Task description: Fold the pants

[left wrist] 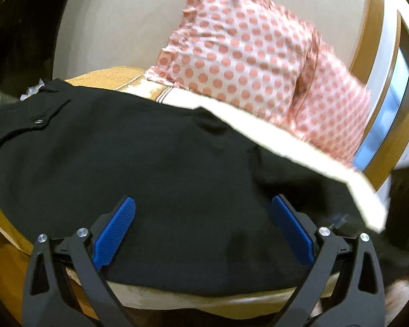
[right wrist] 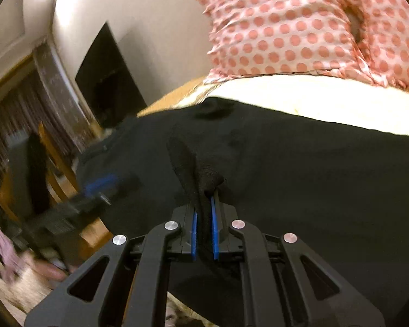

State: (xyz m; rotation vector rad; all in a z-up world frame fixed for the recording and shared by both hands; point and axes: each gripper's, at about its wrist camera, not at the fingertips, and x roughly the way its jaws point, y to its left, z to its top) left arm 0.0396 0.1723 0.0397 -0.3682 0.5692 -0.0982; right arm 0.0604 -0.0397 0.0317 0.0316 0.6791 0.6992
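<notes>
Black pants [left wrist: 122, 150] lie spread across a bed, a buttoned pocket flap [left wrist: 38, 121] at the left end. My left gripper [left wrist: 204, 199] hovers over the near part of the pants, its blue pads wide apart and nothing between them. In the right wrist view the pants [right wrist: 300, 177] fill the middle. My right gripper [right wrist: 204, 201] is shut on a pinched-up fold of the black cloth, which sticks out past the pads. The left gripper [right wrist: 101, 188] shows there as a blur at the left edge of the pants.
A pink polka-dot pillow [left wrist: 245, 62] [right wrist: 300, 27] lies beyond the pants on a cream sheet [left wrist: 259, 120]. A wooden bed frame [left wrist: 379, 27] curves along the right. A dark opening [right wrist: 106, 81] and a wooden chair [right wrist: 49, 158] stand at the left.
</notes>
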